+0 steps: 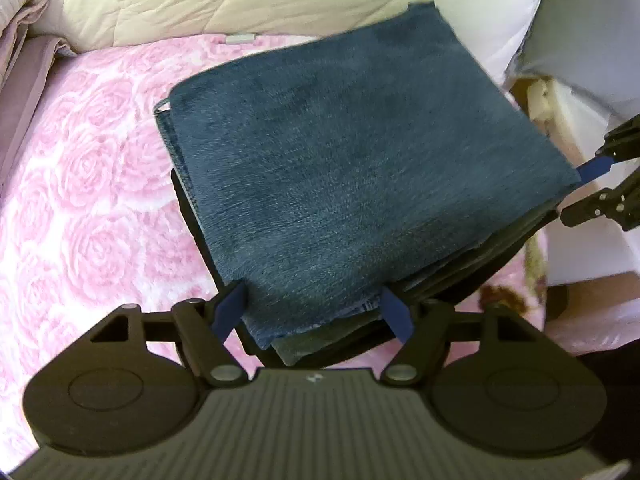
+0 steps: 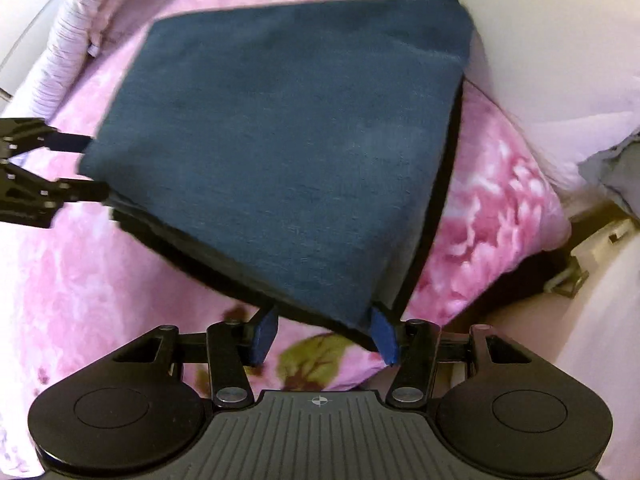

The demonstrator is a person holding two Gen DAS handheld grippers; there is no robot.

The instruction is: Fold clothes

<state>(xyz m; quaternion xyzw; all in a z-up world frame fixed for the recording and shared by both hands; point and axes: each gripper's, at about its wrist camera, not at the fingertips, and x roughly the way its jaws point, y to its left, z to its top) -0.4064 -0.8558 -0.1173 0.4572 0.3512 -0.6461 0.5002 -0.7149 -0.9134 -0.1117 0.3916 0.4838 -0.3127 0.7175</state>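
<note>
Underneath everything lay a pink rose-patterned blanket [image 1: 88,168], with a cream quilt [image 1: 192,4] bunched along its far edge. On the blanket sat the folded blue jeans [image 1: 360,168] — a thick square stack, layered edges showing at its near side. The left gripper [image 1: 314,314] pinched the stack's near corner between its blue pads, jaws spread wide around the layers. The right gripper [image 2: 324,334] likewise clamped its own corner of the stack — the jeans' right end.
</note>
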